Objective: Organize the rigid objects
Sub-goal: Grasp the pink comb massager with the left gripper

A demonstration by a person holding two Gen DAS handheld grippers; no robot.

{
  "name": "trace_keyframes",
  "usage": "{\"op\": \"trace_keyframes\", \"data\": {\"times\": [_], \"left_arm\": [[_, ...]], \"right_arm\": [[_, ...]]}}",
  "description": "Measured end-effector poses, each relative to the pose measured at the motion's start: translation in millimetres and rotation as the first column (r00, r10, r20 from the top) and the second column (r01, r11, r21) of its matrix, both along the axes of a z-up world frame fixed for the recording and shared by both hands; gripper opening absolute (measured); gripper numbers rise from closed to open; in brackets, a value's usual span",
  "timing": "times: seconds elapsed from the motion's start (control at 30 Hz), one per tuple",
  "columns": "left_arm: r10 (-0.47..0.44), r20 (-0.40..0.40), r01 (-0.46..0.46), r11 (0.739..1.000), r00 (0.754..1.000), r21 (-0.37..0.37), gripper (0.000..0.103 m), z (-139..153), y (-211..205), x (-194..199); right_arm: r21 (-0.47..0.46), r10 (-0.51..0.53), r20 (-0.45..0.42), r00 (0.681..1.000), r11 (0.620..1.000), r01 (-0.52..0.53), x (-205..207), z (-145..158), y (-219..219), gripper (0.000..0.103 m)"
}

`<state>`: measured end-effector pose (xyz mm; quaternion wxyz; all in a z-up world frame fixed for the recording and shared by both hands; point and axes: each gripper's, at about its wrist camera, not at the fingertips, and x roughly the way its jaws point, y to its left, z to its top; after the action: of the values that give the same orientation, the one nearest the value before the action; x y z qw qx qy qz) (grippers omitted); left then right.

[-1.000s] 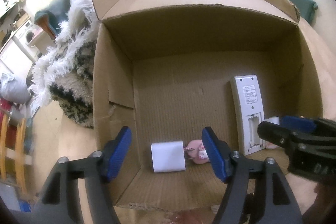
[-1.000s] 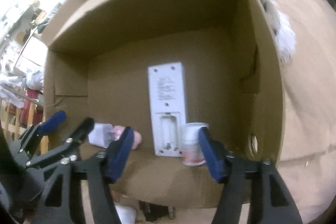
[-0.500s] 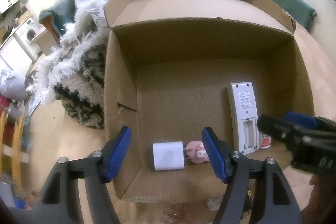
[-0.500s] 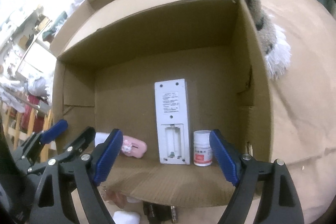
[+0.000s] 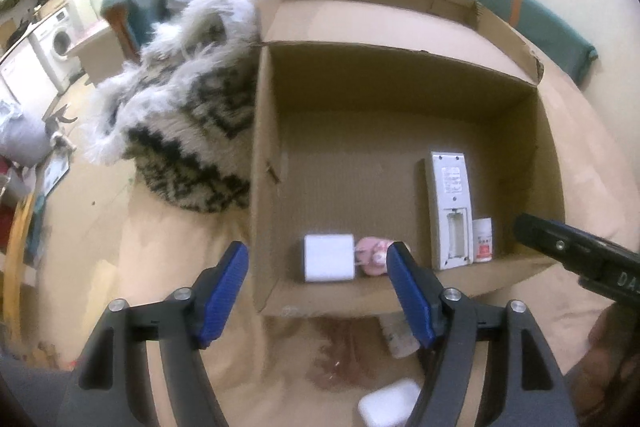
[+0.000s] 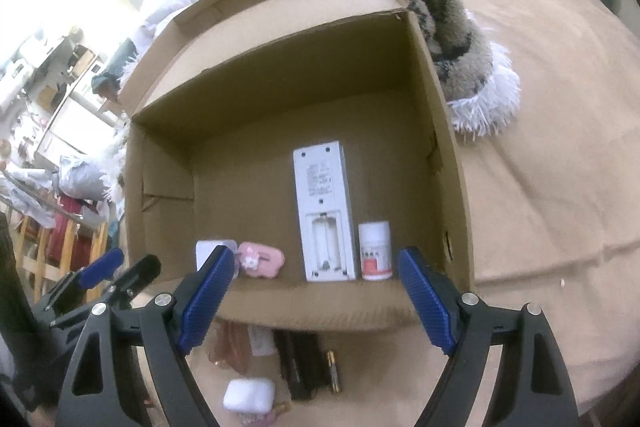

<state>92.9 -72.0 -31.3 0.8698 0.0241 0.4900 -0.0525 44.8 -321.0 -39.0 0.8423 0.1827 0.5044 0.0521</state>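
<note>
The open brown cardboard box [image 6: 444, 187] lies on a tan sheet-covered bed [image 6: 560, 147]. Four rigid items sit in a row along its near wall, low in the right wrist frame: a white cube-shaped plug adapter [image 5: 329, 257], a small pink plastic figure [image 6: 262, 261], a long white remote control lying face down with its battery bay open [image 6: 324, 211], and a small white pill bottle with a red label [image 6: 375, 250] just beside the remote.

Handling, as judged:
- All four look light and stiff; none should deform under the pads.
- The adapter's smooth flat faces may slip; take it across two opposite faces.
- Take the remote across its narrow width near mid-length; the open battery bay is a thin-walled zone to avoid.
- The bottle is round and may roll; grip across the body, below the cap.

The left gripper [image 5: 316, 291] stands moderately wide and empty, above the box's near edge. The right gripper [image 6: 316, 301] stands wide and empty, its jaws having just been opening with nothing between them.

Outside the box, at lower centre of the right wrist frame, lie a white rounded case [image 6: 249, 395], a dark object and a battery [image 6: 333, 371].

A shaggy black-and-white throw [image 5: 188, 131] presses against the box side. The bed is soft, so footing is unstable. A washing machine [image 5: 56, 43] shows at upper left of the left wrist frame.
</note>
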Motion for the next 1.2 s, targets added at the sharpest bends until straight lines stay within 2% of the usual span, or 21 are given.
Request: {"op": "trace_keyframes", "data": {"times": [0.2,0.6,0.73,0.83,0.93,1.03,1.2], "left_arm": [[0.047,-0.045,-0.049,0.997,0.998,-0.061,0.07,1,24,-13],[0.158,-0.085,-0.163,0.985,0.984,-0.052,0.07,-4,60,-33],[0.176,-0.18,-0.183,0.983,0.968,-0.026,0.07,-24,66,-28],[0.176,-0.27,-0.197,0.979,0.947,-0.054,0.07,-46,66,-23],[0.144,-0.325,-0.174,0.983,0.935,-0.065,0.07,-65,54,-17],[0.079,-0.352,-0.104,0.993,0.933,-0.052,0.07,-81,33,-12],[0.003,-0.425,-0.03,0.998,0.905,-0.057,0.067,-106,4,-16]], "right_arm": [[0.066,-0.016,-0.018,1.0,0.998,0.017,-23,-4,5,0.089],[0.101,-0.021,-0.022,1.0,0.995,0.023,-70,-3,14,0.089],[0.105,-0.012,-0.042,0.999,0.994,0.016,-78,-7,21,0.089],[0.097,-0.007,-0.041,0.999,0.995,0.011,-75,-8,24,0.089],[0.111,-0.008,-0.054,0.998,0.994,0.014,-71,-12,25,0.089],[0.129,-0.009,-0.062,0.998,0.991,0.017,-68,-15,26,0.089],[0.126,0.002,-0.074,0.997,0.992,0.008,-64,-18,29,0.089]]}}
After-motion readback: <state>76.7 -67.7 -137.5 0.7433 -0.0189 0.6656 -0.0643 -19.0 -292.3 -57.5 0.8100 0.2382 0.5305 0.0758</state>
